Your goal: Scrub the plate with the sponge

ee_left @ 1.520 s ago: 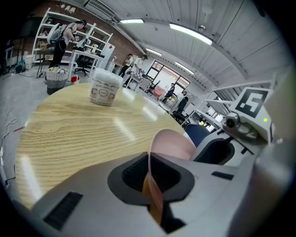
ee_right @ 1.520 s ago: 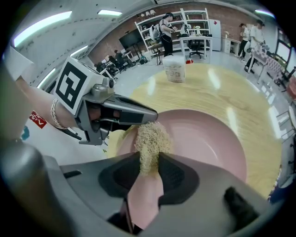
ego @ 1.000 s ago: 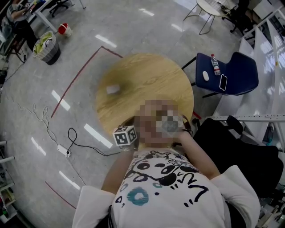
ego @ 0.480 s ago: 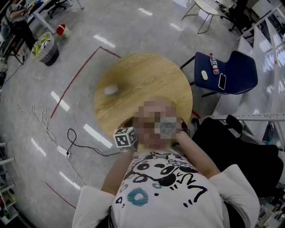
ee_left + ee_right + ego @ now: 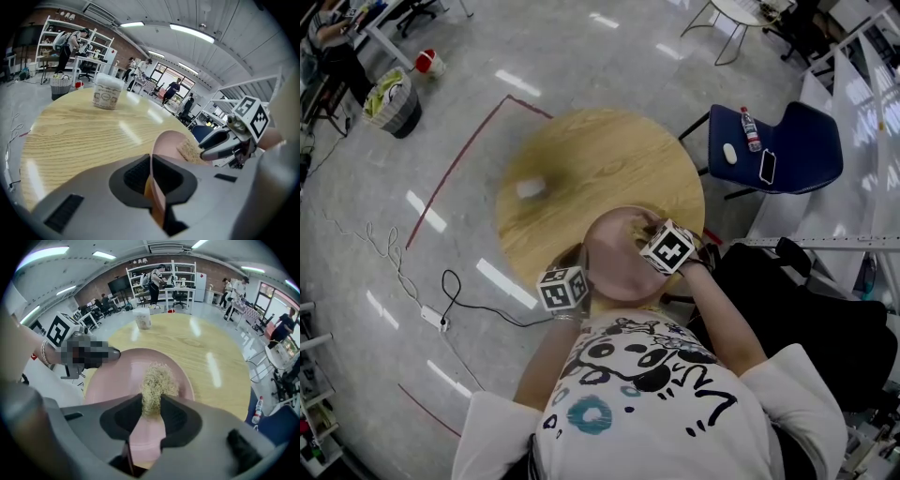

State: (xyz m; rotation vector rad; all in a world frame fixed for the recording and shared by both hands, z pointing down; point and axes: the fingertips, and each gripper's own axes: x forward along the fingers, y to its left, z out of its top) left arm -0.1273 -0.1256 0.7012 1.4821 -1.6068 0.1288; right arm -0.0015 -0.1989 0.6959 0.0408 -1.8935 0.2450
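plate (image 5: pixel 614 258) is off the surface (image 5: pixel 581 159), held up over its near edge in front of the person's chest. left gripper (image 5: pixel 153 182): fingers (image 5: pixel 136 175) are narrow, pinched on the plate's rim, which runs edge-on between the pads. right gripper (image 5: pixel 151 414): fingers (image 5: pixel 123 413) are moderately apart and clamped on the sponge (image 5: pixel 157 380), whose free end lies against the plate's inner face near the centre. the plate is pink, round and shallow with a raised rim, matte to slightly glossy. it looks like stiff plastic or melamine, so probably light and rigid, not very fragile, but slick once wet. a rim pinch gives little contact area, and scrubbing pressure near the centre may lever the plate in the grip; a hold deeper over the rim would likely resist that better. the sponge is tan, coarse, fibrous and loofah-like. it is soft and compressible, bulges out beyond the pads, and probably deforms under load, so it is best held near its middle as it is now. the surface is round, pale wood-grain with a light sheen. a white printed tub (image 5: pixel 107 93) stands on its far side, well apart from the plate.
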